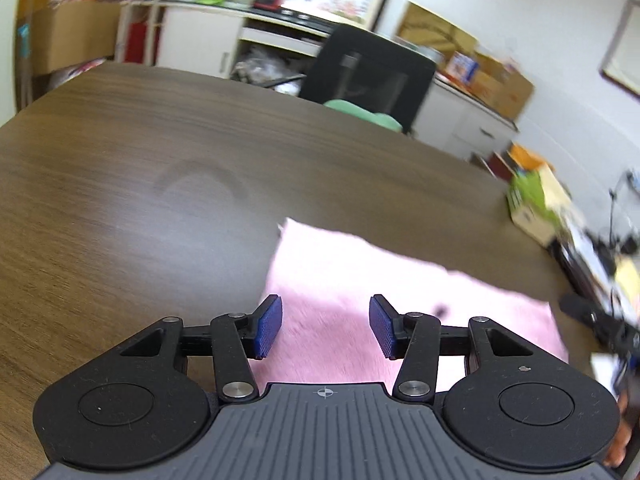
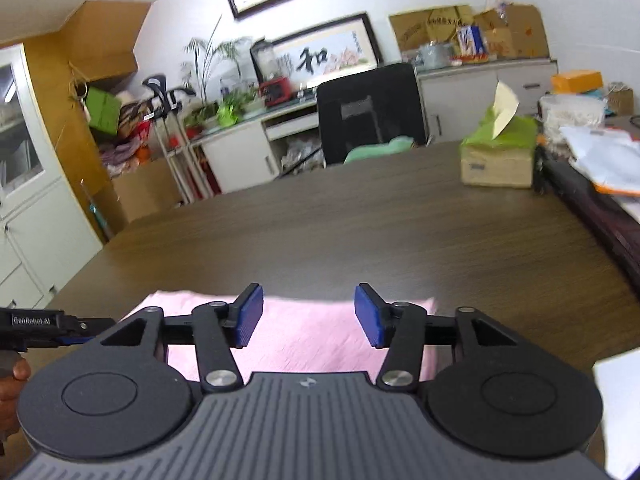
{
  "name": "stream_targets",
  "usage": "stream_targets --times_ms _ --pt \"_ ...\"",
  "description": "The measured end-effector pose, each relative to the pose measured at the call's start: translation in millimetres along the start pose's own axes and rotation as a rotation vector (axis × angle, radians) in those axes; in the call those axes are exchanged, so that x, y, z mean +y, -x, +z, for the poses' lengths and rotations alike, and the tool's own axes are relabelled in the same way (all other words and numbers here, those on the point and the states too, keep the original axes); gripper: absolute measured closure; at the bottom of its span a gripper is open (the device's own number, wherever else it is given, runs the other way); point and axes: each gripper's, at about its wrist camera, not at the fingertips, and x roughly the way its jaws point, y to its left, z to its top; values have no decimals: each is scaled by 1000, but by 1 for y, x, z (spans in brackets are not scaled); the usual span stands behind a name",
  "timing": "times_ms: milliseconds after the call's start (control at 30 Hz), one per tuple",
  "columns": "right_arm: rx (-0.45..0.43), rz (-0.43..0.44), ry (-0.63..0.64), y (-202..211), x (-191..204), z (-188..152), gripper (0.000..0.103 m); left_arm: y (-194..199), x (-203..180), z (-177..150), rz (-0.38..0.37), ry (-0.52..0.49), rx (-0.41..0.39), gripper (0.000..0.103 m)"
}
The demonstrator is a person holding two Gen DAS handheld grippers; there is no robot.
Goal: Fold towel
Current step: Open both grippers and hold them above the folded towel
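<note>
While the left wrist view shows the left tongs (image 1: 326, 327) spread wide and empty above the pink towel (image 1: 400, 280), which lies flat on the bench (image 1: 160, 180) toward four o'clock, no grasp looks begun. From the right wrist view, the right tongs (image 2: 309, 316) also gape empty over the towel (image 2: 304, 344) at six o'clock; it looks like a neat rectangle, though how many folds are done I cannot tell.

Far half of the wooden table (image 2: 360, 232) is bare and open to passage from the left edge to the centre. The pink towel (image 2: 312, 336) lies flat at the near edge and poses no height obstruction. Obstructions stand on the right side: a tissue box (image 2: 498, 156) at the far right, with stacked papers (image 2: 604, 160) just beside it. A black chair (image 2: 370, 110) blocks the far edge. Both grippers hang over the towel with a gap between their pads.
</note>
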Motion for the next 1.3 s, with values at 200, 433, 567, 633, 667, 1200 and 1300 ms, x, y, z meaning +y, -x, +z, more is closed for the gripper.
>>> stream_targets --times_ms 200,433,567,633,667,1200,1300 --pt "126 -14 -7 -5 5 -15 45 -7 -6 -4 20 -49 25 53" --pt "157 -33 99 -16 4 -13 41 -3 -19 -15 96 -112 22 53" --pt "164 -37 136 -26 1 -5 41 -10 -36 -20 172 -140 -1 52" --pt "164 -38 130 -30 -1 -2 41 -13 -40 -21 185 -145 -11 52" --pt "164 -41 133 -33 -2 0 41 -14 -41 -21 188 -146 -15 52" --pt "73 91 320 -5 88 -24 25 27 16 4 132 29 -124 42" --pt "154 53 393 -21 102 -39 25 25 24 5 142 33 -108 41"
